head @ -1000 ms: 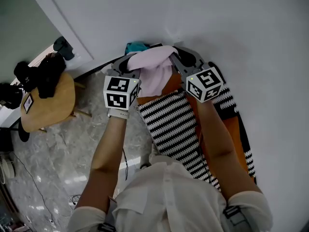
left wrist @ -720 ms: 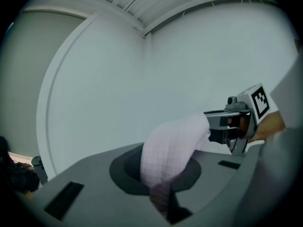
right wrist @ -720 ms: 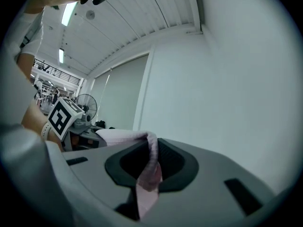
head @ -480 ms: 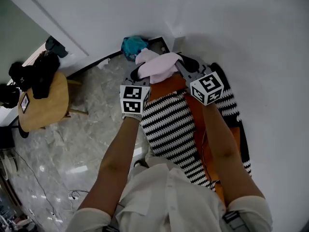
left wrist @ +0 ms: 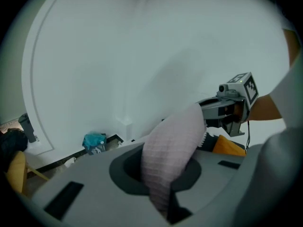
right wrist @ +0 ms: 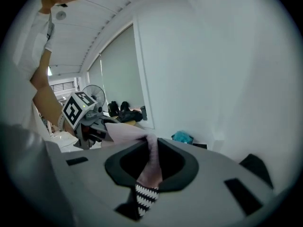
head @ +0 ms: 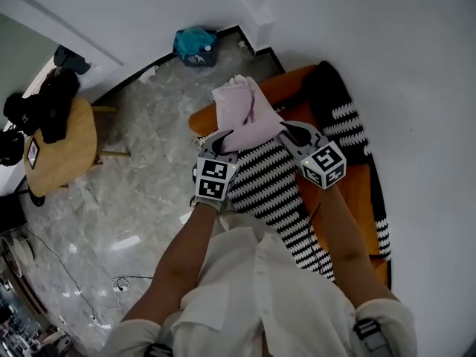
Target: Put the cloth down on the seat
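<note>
A pale pink cloth [head: 242, 114] is held up between both grippers over the near-left end of the orange seat [head: 357, 192], which carries a black-and-white striped throw [head: 271, 188]. My left gripper [head: 216, 143] is shut on one edge of the cloth [left wrist: 171, 145], which bunches up between its jaws. My right gripper [head: 291, 132] is shut on the other edge of the cloth [right wrist: 150, 157]. A bit of the striped throw [right wrist: 144, 196] shows below its jaws. Each gripper sees the other: the right gripper's marker cube [left wrist: 242, 86] and the left gripper's marker cube [right wrist: 78, 109].
A round wooden table [head: 71, 162] with black bags [head: 44, 110] stands at the left on the marble floor [head: 141, 214]. A teal bag [head: 195, 44] lies by the white wall [head: 387, 36]. A cable [head: 123, 281] trails on the floor.
Both grippers have drawn back toward the person's body, keeping hold of the cloth. More of the floor and the orange seat end shows beyond the cloth.
</note>
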Available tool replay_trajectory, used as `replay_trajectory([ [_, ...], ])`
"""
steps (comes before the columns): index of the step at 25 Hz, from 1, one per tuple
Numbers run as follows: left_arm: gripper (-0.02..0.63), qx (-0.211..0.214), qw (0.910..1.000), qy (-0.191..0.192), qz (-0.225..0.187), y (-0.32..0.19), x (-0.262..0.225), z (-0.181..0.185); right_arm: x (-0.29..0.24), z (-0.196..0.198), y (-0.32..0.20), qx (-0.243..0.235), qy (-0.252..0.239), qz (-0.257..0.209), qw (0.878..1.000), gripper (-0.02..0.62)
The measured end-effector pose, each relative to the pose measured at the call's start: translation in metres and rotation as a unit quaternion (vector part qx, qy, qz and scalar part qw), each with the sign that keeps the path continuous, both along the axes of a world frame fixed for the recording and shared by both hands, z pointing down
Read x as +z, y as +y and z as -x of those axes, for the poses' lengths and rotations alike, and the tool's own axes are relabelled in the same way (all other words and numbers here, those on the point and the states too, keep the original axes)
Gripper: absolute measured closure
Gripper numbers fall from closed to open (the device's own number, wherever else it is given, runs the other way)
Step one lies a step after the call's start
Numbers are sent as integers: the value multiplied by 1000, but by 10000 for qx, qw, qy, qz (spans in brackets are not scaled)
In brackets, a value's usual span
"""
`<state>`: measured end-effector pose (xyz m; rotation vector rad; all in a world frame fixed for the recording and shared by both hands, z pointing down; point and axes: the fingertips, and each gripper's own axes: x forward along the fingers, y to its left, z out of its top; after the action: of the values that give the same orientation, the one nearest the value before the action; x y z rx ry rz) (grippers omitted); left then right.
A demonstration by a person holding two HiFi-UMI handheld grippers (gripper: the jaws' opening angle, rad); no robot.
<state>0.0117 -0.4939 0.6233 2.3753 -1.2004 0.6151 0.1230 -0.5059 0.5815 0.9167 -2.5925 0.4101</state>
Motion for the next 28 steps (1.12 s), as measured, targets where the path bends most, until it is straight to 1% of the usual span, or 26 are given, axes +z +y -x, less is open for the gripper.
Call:
replay_trajectory([
  [4,555,341,9989,-137,299,29,25,-12,28,-14,35,-158,365,301,9988,537],
  [8,541,704,9953,-276,612,46,47,-20,49,-20,52,-239,583,532,9966,537],
  [10,501,948,9919,-317,783,54,54,-24,57,-22,56,-233,605,659,9957,537],
  [13,387,1285,9861,-268,1015,69,65,-26,68,-25,59,-232,640,830,9942,538],
  [15,357,1352,9848,-140,1078,78,66,-24,75,-25,62,-260,681,935,9929,538],
  [19,351,1445,9837,96,1064,89,59,-21,89,-25,65,-321,787,1091,9904,538],
  [22,350,1504,9830,366,990,96,45,-22,100,-29,67,-334,894,1220,9879,538],
  [23,351,1519,9829,401,963,98,41,-21,103,-28,69,-354,935,1267,9869,538],
  [25,355,1569,9822,351,972,101,38,-19,112,-26,74,-430,1052,1358,9842,538],
  [28,378,1563,9812,259,1098,103,41,-15,128,-25,84,-583,1361,1484,9778,538],
])
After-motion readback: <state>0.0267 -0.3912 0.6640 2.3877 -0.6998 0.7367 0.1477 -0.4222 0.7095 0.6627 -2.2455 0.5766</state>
